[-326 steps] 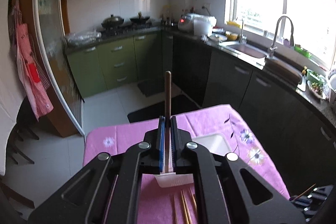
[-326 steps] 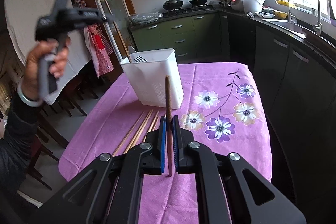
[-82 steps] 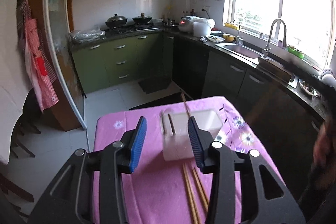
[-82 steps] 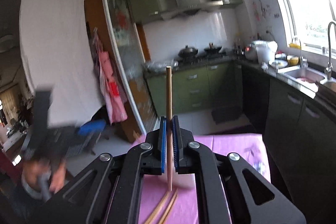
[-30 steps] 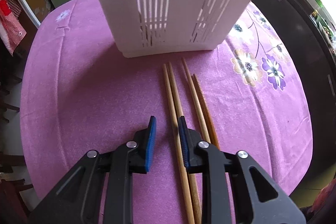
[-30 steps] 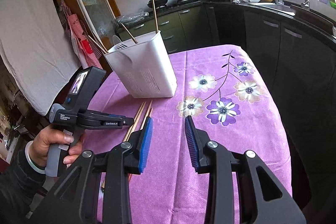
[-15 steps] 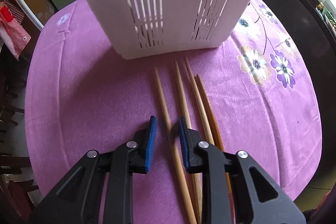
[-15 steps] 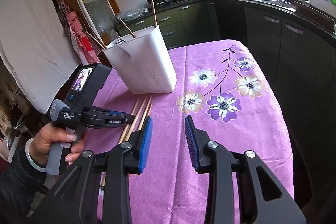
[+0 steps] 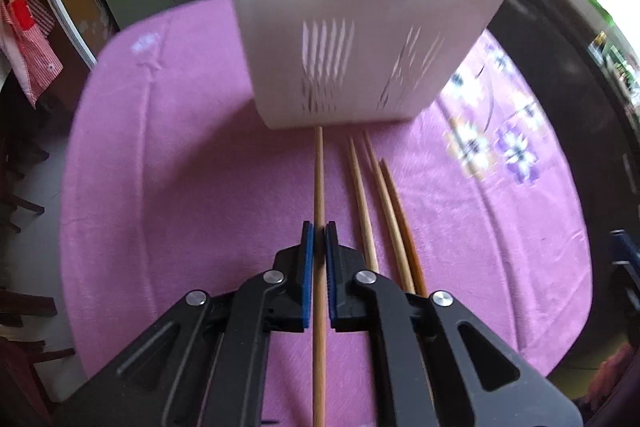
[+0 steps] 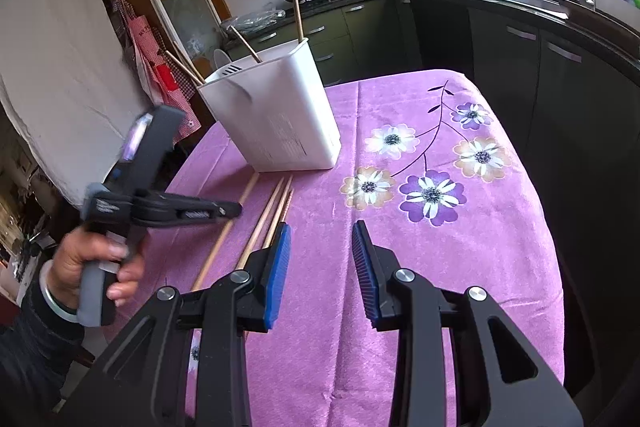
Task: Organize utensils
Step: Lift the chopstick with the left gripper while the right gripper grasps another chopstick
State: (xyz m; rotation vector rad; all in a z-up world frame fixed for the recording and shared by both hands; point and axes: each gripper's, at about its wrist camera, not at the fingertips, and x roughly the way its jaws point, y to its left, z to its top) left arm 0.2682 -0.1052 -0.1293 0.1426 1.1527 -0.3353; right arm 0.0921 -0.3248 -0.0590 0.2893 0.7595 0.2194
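My left gripper (image 9: 319, 227) is shut on a light wooden chopstick (image 9: 319, 179) whose tip points at the base of the white slotted utensil holder (image 9: 352, 27). Three more chopsticks (image 9: 380, 195) lie on the purple cloth just to its right. In the right wrist view the left gripper (image 10: 236, 209) is held low over the chopsticks (image 10: 272, 211) in front of the holder (image 10: 280, 115), which has several chopsticks (image 10: 296, 7) standing in it. My right gripper (image 10: 320, 239) is open and empty above the cloth, right of the chopsticks.
The table has a purple flowered cloth (image 10: 440, 187). Dark kitchen cabinets (image 10: 520, 59) and a sink counter run along the right. Chairs and a red checked apron (image 10: 156, 67) are at the left behind the table.
My left gripper has closed on the leftmost chopstick, which now lines up between the fingers and points at the holder. The right gripper has stayed open, nearly still.
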